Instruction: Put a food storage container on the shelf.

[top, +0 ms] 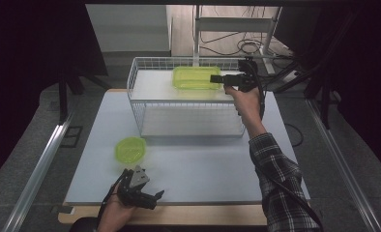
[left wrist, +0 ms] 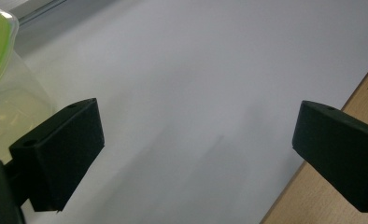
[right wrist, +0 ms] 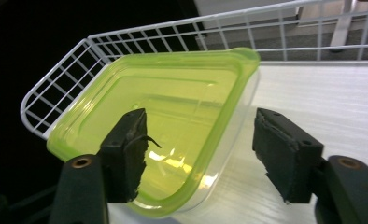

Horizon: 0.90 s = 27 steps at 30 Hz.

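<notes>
From the high view, the rectangular green container (top: 196, 77) lies on the top shelf of the wire rack (top: 136, 77), its long axis going left to right. The right gripper (top: 217, 78) stands at its right end, clearly the nearer one. The left gripper (top: 155, 195) rests far away, at the near table edge beside a round green container (top: 130, 149).

From the left gripper view, the jaws stand wide apart over bare table (left wrist: 210, 70).

From the right gripper view, the jaws are open around the container's corner, its rim (right wrist: 219, 140) between them, not pressed.
</notes>
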### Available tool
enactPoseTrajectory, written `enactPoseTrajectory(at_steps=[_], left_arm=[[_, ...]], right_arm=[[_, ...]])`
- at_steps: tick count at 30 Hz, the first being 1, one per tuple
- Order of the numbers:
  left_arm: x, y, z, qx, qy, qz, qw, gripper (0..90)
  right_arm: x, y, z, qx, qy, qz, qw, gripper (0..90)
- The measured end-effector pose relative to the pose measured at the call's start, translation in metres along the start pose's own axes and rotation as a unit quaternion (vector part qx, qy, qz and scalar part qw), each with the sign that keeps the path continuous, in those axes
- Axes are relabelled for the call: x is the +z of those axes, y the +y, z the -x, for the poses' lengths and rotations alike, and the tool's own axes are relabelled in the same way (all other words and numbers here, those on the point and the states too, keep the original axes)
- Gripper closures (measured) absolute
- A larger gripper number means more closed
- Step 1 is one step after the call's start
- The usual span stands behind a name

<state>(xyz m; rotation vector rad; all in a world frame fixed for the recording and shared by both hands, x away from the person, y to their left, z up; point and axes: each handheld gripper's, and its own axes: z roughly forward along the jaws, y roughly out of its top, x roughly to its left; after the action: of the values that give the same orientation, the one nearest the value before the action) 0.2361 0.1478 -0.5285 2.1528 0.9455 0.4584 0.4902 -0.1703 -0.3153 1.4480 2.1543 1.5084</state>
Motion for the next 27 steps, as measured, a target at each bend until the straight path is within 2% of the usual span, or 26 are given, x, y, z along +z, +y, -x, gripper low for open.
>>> enactPoseTrajectory(at_steps=[8, 14, 27], left_arm=[[0.000, 0.000, 0.000, -0.003, 0.000, 0.002, 1.0000, 1.6], [0.001, 0.000, 0.000, -0.001, -0.001, 0.001, 1.0000, 1.6], [0.002, 0.000, 0.000, -0.001, -0.001, 0.000, 1.0000, 1.6]], right_arm=[[-0.004, -0.004, -0.010, -0.030, 0.003, -0.002, 0.9995, 26.4], [-0.009, -0.010, -0.015, -0.062, -0.009, -0.008, 0.9980, 20.4], [-0.022, -0.023, -0.014, -0.090, -0.012, -0.011, 0.9958, 12.4]])
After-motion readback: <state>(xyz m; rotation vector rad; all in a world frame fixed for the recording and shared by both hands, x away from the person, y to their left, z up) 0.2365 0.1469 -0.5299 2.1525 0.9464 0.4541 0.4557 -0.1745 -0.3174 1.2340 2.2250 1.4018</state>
